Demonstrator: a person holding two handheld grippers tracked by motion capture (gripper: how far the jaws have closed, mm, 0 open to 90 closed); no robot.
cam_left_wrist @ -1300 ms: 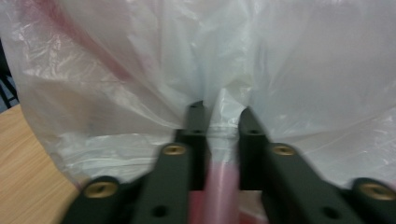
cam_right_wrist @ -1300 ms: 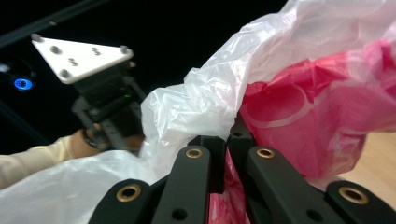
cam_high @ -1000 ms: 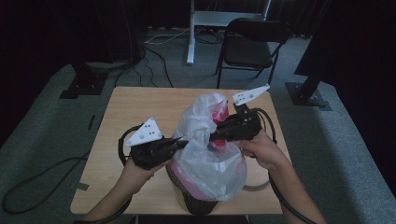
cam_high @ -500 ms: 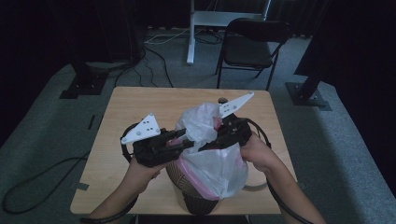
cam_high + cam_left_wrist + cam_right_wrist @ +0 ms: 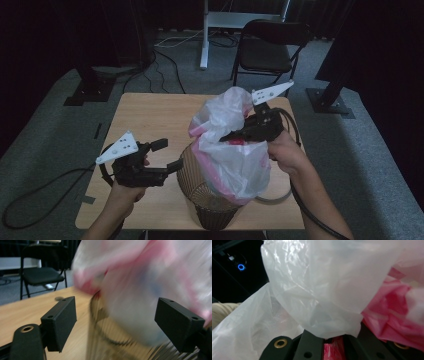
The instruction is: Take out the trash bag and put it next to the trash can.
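Right gripper [image 5: 239,134]: jaws pressed together, pinching the translucent plastic bag [image 5: 235,150] at its upper rim
Plastic bag: hangs below the right jaws, its lower part in the wire wastebasket [image 5: 200,185], pink contents showing through the film
Left gripper [image 5: 167,156]: jaws have just been opening, now spread, nothing between them
Wire wastebasket: just ahead of the left jaws, standing on the bench [image 5: 150,115]

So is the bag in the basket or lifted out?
Partly in: the plastic bag hangs inside the wire basket, its top pinched by the right gripper.
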